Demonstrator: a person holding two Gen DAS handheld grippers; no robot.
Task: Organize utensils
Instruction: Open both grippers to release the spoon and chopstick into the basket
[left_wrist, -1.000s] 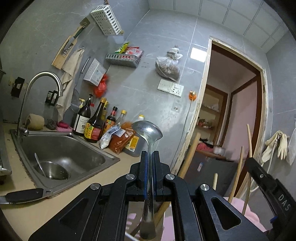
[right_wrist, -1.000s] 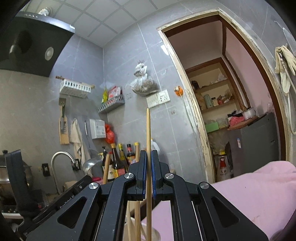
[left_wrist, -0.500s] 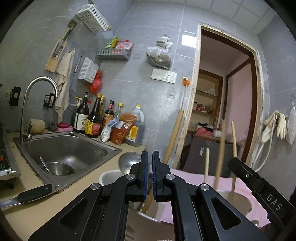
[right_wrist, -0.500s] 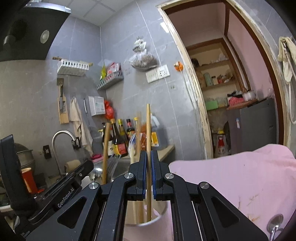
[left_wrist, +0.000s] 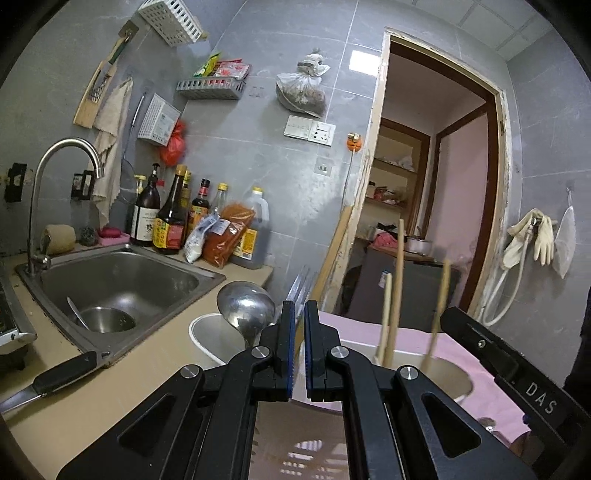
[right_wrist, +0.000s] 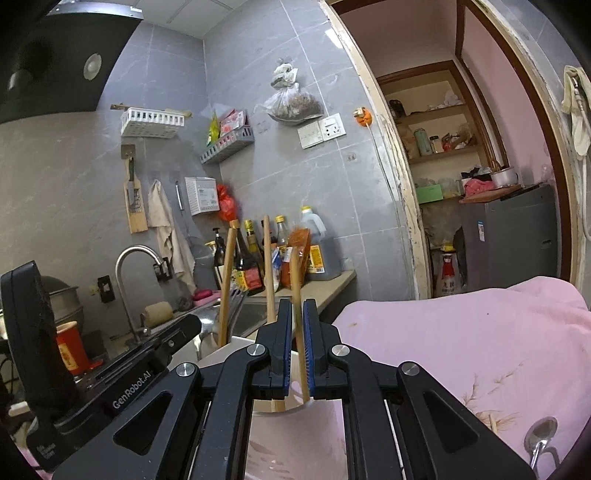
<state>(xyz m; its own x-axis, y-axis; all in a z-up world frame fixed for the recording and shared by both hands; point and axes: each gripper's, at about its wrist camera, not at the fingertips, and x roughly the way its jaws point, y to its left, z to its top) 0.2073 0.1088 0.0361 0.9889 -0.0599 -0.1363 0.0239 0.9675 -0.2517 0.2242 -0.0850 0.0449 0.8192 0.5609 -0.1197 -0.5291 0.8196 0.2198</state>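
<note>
There are two grippers: the left gripper (left_wrist: 299, 321) and the right gripper (right_wrist: 297, 321). Three wooden chopsticks (left_wrist: 395, 291) stand in one white cup (left_wrist: 458, 376). One metal ladle (left_wrist: 245, 304) leans in a second white cup (left_wrist: 201, 332), at about nine o'clock from the first. One sink (left_wrist: 122, 273) sits in the worktop (left_wrist: 92, 410), with one tap (left_wrist: 48, 192) and one metal bowl (left_wrist: 105, 319) inside. One black-handled knife (left_wrist: 59, 374) lies at about six o'clock from the sink. One small spoon (right_wrist: 539, 437) lies on one pink cloth (right_wrist: 480, 339).
</note>
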